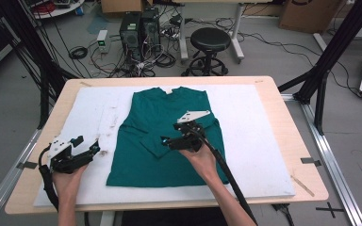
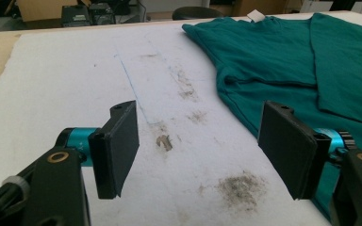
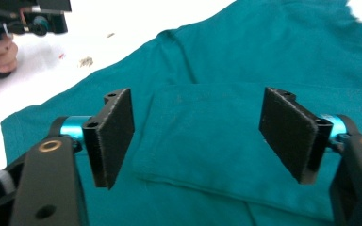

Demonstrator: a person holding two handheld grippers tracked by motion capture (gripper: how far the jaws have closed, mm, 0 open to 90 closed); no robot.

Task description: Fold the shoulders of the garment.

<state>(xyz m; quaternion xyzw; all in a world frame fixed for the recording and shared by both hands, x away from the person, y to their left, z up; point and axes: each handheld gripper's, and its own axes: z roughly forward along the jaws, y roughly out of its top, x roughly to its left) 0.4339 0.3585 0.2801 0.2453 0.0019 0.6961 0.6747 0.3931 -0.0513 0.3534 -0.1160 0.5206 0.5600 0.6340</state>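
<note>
A teal T-shirt (image 1: 155, 141) lies flat on a white foam pad (image 1: 259, 141), collar toward the far side, with its right side and sleeve folded inward. My right gripper (image 1: 166, 142) hovers over the shirt's middle, open. In the right gripper view my right gripper (image 3: 200, 136) has the folded sleeve (image 3: 217, 160) lying flat between and below its jaws, untouched. My left gripper (image 1: 87, 144) rests over the bare pad left of the shirt, open and holding nothing. In the left gripper view my left gripper (image 2: 202, 146) has the shirt's edge (image 2: 273, 52) to its right.
The pad covers a wooden table (image 1: 283, 197) and carries dirty smudges (image 2: 240, 186) near my left gripper. Beyond the table are a black stool (image 1: 210, 40), computer towers (image 1: 139, 28), floor cables and black frame posts (image 1: 327, 52).
</note>
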